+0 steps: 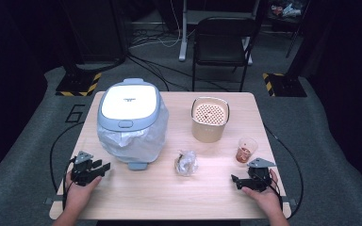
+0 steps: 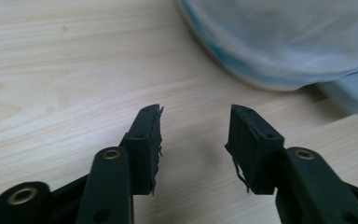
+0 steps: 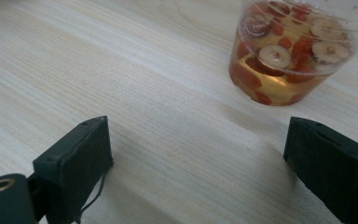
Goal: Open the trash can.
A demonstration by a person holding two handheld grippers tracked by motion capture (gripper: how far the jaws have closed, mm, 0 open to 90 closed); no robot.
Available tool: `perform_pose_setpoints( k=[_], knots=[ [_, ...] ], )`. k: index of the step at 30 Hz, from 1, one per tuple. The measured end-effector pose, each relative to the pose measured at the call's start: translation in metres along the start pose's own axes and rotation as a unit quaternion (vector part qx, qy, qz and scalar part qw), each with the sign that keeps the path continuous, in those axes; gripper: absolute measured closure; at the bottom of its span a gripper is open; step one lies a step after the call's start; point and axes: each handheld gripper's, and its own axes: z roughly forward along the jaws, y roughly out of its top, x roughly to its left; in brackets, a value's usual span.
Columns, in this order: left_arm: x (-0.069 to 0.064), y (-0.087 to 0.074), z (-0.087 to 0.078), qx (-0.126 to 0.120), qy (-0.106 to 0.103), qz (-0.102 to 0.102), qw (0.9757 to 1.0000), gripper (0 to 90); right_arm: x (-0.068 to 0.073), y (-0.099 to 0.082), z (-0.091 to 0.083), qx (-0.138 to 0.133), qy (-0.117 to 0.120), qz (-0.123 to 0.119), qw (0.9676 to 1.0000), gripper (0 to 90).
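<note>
While the person's left hand (image 1: 78, 190) rested at the near-left corner of the wooden desk (image 1: 136, 197), it held the left gripper (image 1: 104, 166) low over the wood with its fingers (image 2: 145, 149) apart and nothing between them. In the left gripper view those two black fingers framed bare wood, with the bag-wrapped base of the appliance just ahead and to one side.

That appliance, a rice cooker (image 1: 129, 113) with a white lid and blue-grey rim, stood on the left half of the desk, its body draped in a clear plastic bag (image 1: 143, 141), its lid closed. Near the middle, toward the front edge, lay a small crumpled plastic packet (image 1: 186, 163), apart from everything else. Behind it and to the right stood a beige inner pot (image 1: 209, 119) whose top showed a perforated, dotted surface.

Farther right, a clear plastic cup (image 1: 245, 149) held amber liquid; the right gripper view showed red berries and pale slices (image 3: 279, 53) in it. Just in front of the cup, the right gripper (image 1: 234, 180) was held in the person's right hand (image 1: 264, 193) at the near-right corner, pointing left across the desk. Its fingers (image 3: 74, 163) stood wide apart, empty, with the cup close beyond one of them but not touching.

Beyond the desk a black chair (image 1: 221, 44) stood on the grey floor (image 1: 330, 141).
</note>
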Motion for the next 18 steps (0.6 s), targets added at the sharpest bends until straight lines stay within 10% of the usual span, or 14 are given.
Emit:
perform_pose_setpoints(
  k=[18],
  knots=[
    [-0.057,0.030,-0.009,-0.003,-0.083,0.071,0.9940,84.2,0.001,0.001,0.001,-0.001,-0.008,0.004,1.0000,6.9]
  ],
)
